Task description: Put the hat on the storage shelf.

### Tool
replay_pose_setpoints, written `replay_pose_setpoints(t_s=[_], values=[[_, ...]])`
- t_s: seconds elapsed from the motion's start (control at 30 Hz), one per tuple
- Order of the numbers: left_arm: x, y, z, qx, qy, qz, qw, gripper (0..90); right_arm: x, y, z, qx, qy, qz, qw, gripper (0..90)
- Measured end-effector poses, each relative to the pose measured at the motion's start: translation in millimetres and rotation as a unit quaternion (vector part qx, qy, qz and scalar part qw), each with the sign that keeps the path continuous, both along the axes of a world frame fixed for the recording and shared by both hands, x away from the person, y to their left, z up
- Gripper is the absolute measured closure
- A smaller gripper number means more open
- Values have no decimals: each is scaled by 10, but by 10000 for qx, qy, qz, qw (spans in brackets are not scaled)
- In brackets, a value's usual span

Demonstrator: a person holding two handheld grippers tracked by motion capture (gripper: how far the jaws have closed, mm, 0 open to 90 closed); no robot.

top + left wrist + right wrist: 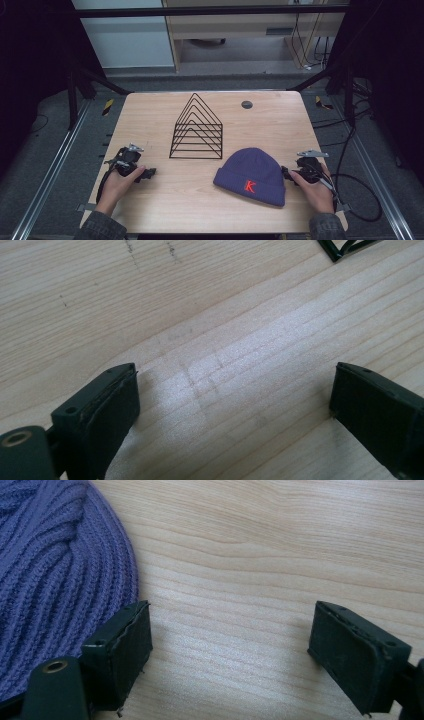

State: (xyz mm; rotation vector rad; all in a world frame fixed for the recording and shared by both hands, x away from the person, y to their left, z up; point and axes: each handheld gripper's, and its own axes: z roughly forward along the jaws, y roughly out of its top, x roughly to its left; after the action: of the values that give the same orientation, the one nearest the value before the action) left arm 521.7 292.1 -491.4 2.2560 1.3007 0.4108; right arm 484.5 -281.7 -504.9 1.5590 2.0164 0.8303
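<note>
Lying beside the right gripper (230, 655), perhaps touching: purple beanie (55, 575).

Dark grey sleeves worn on both forearms. Left gripper (146, 174) and right gripper (286, 173) black, each topped by grey three-cornered plate; black cable trailed from each.
</note>
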Motion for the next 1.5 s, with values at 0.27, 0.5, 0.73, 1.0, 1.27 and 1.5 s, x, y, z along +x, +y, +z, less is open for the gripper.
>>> replay_pose_setpoints(t_s=[0.27,0.5,0.73,1.0,1.27,1.5], values=[[-5,-11,-20,-9,-26,-43,10000,5,-4,-3,10,-3,49,5,10000,173],[-9,-19,-28,-14,-36,-48,10000,0,-6,-8,71,-28,34,-85,10000,225],[-23,-21,-26,-5,-19,-44,10000,0,71,124,250,-324,-81,102,9994,306],[-24,-22,-25,-2,-16,-42,10000,0,291,385,505,-357,94,832,9959,417],[-25,-25,-26,-2,-16,-38,10000,0,526,617,457,-186,350,1150,9926,527],[-25,-26,-26,-3,-18,-36,10000,0,626,730,355,-23,553,1212,9911,523]])
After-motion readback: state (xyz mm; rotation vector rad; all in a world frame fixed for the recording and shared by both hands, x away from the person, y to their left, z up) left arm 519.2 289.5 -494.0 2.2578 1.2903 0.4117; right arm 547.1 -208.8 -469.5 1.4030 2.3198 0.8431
